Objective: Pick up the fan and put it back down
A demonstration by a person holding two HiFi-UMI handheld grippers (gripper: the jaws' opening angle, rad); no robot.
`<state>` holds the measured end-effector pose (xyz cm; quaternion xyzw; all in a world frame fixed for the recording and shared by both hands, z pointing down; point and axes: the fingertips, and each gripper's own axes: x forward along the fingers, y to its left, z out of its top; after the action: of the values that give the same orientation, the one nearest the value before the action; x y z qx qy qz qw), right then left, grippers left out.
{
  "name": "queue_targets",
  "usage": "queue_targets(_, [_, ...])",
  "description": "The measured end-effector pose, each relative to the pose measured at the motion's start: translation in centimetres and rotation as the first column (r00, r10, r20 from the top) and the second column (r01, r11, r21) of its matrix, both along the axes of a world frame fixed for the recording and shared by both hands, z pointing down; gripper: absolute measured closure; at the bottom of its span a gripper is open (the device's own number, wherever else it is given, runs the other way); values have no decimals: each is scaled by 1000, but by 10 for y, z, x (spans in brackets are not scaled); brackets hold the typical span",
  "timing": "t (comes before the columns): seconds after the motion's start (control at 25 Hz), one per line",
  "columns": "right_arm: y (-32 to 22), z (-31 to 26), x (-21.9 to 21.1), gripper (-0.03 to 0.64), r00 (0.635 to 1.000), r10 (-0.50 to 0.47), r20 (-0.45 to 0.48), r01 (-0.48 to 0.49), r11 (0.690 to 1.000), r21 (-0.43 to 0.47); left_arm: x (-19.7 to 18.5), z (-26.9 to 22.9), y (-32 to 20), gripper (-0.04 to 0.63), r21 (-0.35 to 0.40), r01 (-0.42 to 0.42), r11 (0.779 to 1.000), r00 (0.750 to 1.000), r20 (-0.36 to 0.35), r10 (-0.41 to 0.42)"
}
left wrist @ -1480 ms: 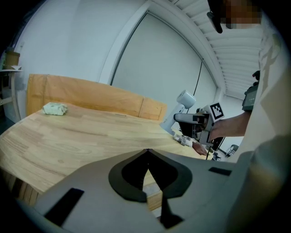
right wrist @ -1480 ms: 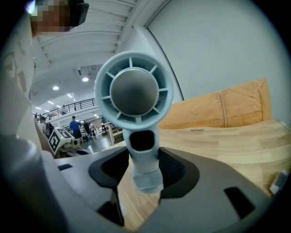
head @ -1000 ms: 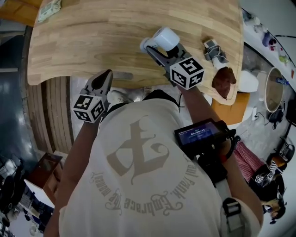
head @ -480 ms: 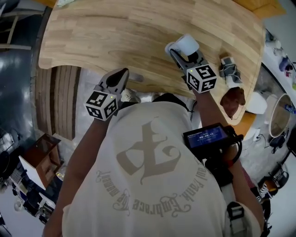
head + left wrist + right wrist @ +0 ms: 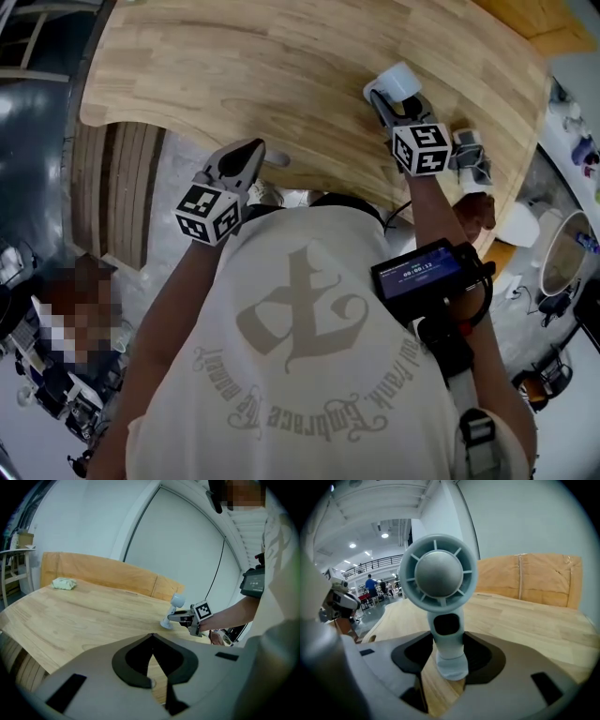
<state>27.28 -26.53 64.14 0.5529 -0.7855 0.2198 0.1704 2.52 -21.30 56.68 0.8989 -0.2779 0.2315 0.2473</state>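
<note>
Your left tool [image 5: 151,635] hovers at the near edge of the counter [image 5: 84,616], its jaws clenched tip to tip on nothing, and only its own view shows the pale crumpled wad [image 5: 64,583] at the counter's far left end. The head view places the small pale fan [image 5: 398,82] near the counter's right edge, just left of a small grey gadget [image 5: 472,155]. Only the right gripper view shows your right tool [image 5: 450,656] grasping the fan's stem below its round grille; I cannot tell whether its base touches the wood.
</note>
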Motion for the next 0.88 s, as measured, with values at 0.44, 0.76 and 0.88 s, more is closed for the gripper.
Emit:
queue_targets(0.44, [-3, 6, 0, 403, 999, 9, -34, -8, 1000, 17, 7, -3, 0, 584, -2, 9, 1000, 1000, 13, -9])
queue_targets(0.76, [-2, 16, 8, 403, 1000, 18, -26, -18, 1000, 7, 16, -5, 1, 584, 8, 3, 1000, 1000, 29, -4])
queue_targets(0.88, [-1, 22, 16, 403, 999, 36, -11, -36, 999, 6, 24, -2, 2, 584, 11, 2, 1000, 1000, 31, -2])
